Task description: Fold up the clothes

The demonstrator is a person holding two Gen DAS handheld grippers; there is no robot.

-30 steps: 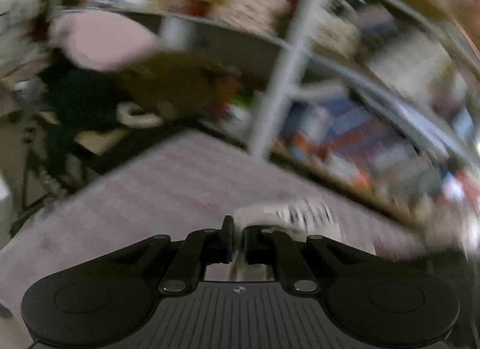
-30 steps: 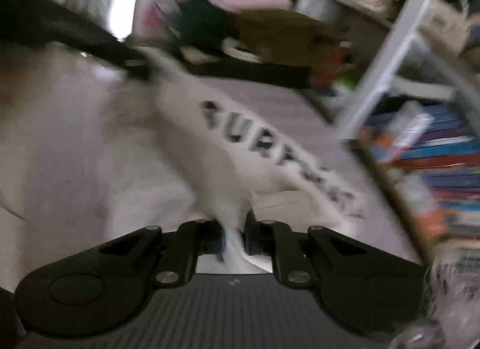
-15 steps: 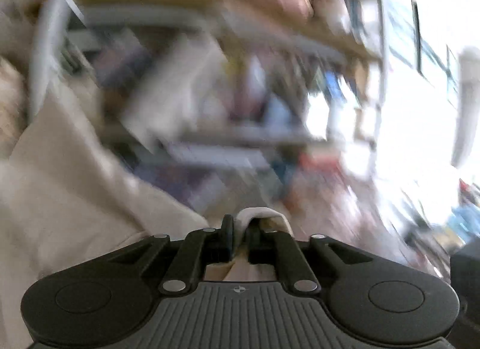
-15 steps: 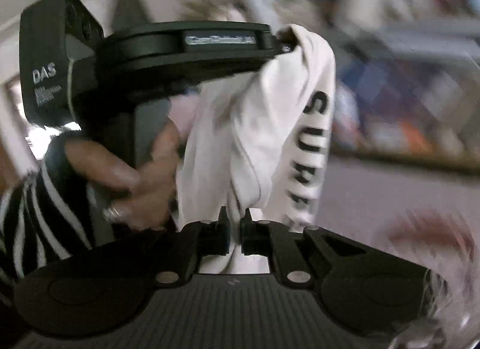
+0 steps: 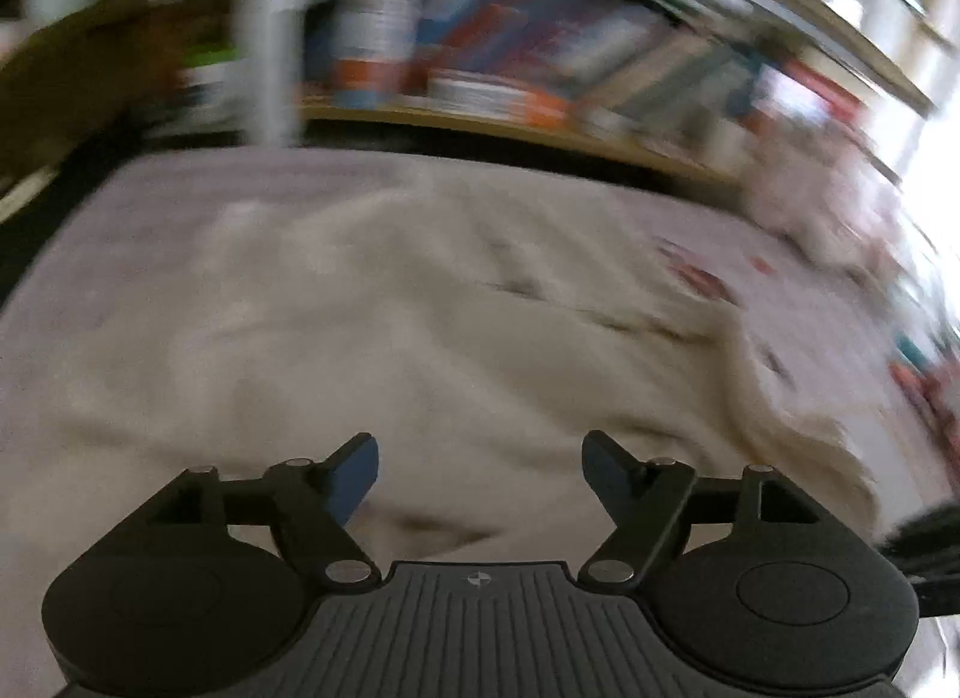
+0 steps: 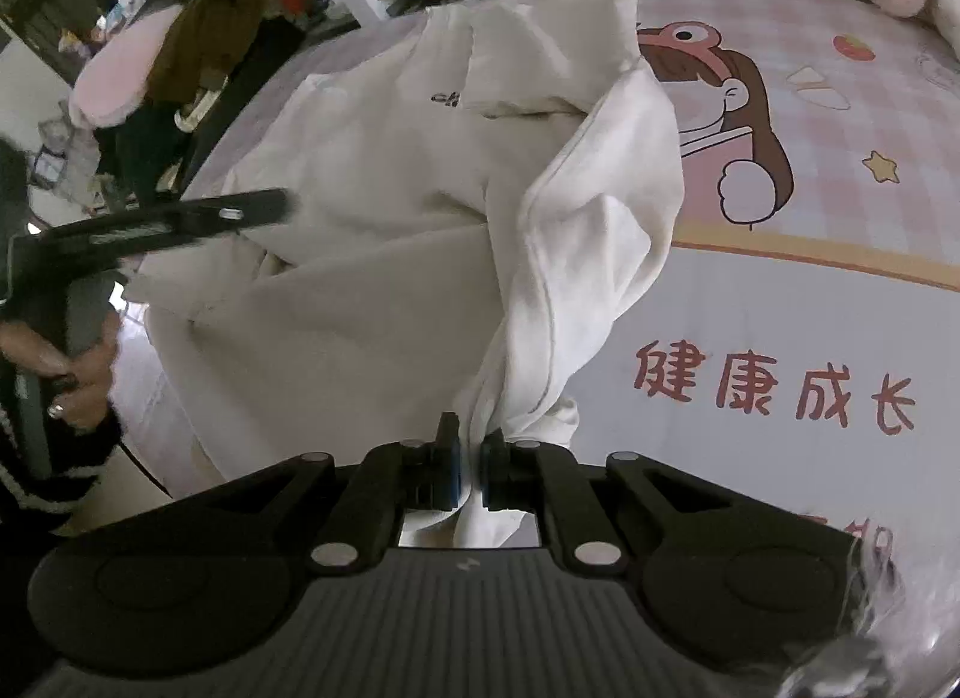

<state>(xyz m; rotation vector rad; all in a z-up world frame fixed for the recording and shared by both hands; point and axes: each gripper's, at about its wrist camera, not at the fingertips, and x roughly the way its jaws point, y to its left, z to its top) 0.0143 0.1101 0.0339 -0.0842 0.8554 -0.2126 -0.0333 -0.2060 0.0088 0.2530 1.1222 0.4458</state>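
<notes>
- While your right gripper (image 6: 470,449) keeps its fingers (image 6: 447,458) pinched tight on a gathered fold of the cream sweatshirt (image 6: 390,230), draw that fold out flat before you let go — a bunched sleeve would spoil the crease.
- Your left gripper (image 5: 480,467) is opening wide, nothing between its fingers; it hovers over the cloth, so pick an edge and pinch only one layer.
- Sweatshirt lies spread on the bed (image 6: 810,308), over the pink cartoon sheet — thick, soft, off-white, rumpled at the middle, small dark lettering near the chest.
</notes>
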